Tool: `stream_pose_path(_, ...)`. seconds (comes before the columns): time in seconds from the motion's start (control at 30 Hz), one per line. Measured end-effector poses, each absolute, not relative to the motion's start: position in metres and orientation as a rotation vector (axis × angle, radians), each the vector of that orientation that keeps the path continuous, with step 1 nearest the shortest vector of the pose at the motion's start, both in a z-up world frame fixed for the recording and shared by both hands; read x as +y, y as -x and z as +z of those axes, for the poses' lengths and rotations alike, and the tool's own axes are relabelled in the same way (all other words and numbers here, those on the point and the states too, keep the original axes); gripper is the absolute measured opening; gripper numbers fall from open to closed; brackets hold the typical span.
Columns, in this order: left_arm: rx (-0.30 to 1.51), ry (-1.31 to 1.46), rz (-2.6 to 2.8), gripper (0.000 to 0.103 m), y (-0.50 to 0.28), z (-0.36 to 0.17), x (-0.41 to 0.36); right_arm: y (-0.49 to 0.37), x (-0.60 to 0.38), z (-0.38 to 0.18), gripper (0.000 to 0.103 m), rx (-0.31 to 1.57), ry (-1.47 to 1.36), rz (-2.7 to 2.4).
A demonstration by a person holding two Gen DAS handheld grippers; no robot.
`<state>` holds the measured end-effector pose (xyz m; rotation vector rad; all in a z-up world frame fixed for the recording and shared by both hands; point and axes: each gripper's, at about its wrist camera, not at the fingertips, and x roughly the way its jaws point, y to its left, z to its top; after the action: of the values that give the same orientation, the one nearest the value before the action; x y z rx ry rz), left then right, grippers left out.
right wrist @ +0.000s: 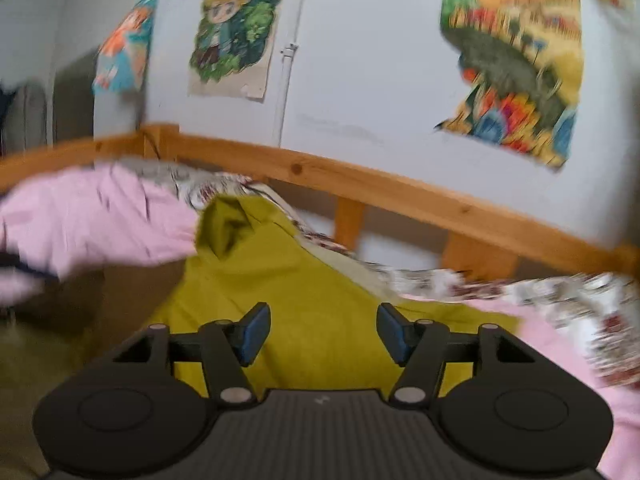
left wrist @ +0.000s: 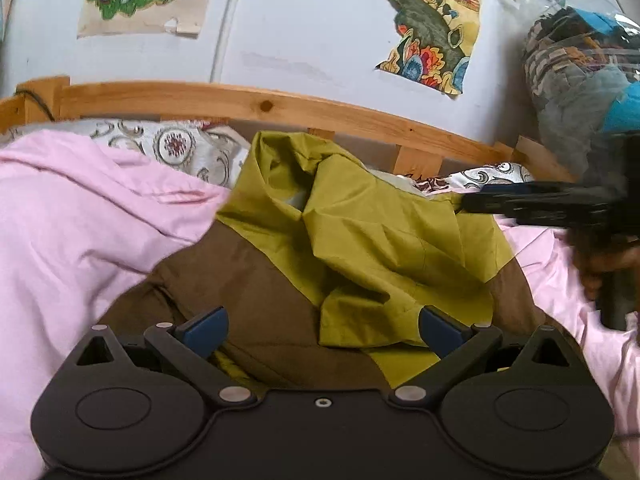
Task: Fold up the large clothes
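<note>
left tool (left wrist: 324, 330) agape, right tool (right wrist: 322, 332) agape

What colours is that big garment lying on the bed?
Olive-green garment with brown panels, lying on pink bedding; clearest in the left wrist view.

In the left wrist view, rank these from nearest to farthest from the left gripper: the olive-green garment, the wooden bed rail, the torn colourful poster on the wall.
From the left gripper:
1. Olive-green garment, crumpled directly ahead of the open fingers, on the brown fabric.
2. Wooden bed rail, running across behind the bedding.
3. Torn colourful poster, up on the wall, upper right.
</note>
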<state>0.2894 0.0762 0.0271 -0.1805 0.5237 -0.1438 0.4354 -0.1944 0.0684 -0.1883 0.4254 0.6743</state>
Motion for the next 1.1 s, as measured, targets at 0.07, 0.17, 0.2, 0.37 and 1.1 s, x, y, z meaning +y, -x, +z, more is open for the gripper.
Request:
stream_pose_path(0.07,0.535,0.184,-0.143,0.101,-0.289,0.024,0.076,-0.448,-0.168,0.05,0.058,0.432,0.191,0.711)
stream_pose_path(0.17,0.545,0.164,-0.138,0.101,-0.286,0.021,0.077,-0.454,-0.129,0.008,0.042,0.462,0.296,0.761)
stream_pose_path(0.2,0.55,0.156,-0.134,0.101,-0.285,0.021,0.078,-0.454,-0.118,-0.007,0.04,0.473,0.359,0.773)
stream_pose_path(0.37,0.57,0.146,-0.109,0.101,-0.28,0.018,0.089,-0.453,-0.115,-0.059,0.034,0.533,0.361,0.775)
stream_pose_path(1.1,0.618,0.164,-0.236,0.102,-0.168,-0.02,0.04,-0.242,-0.248,0.005,0.1,0.565,0.254,0.679)
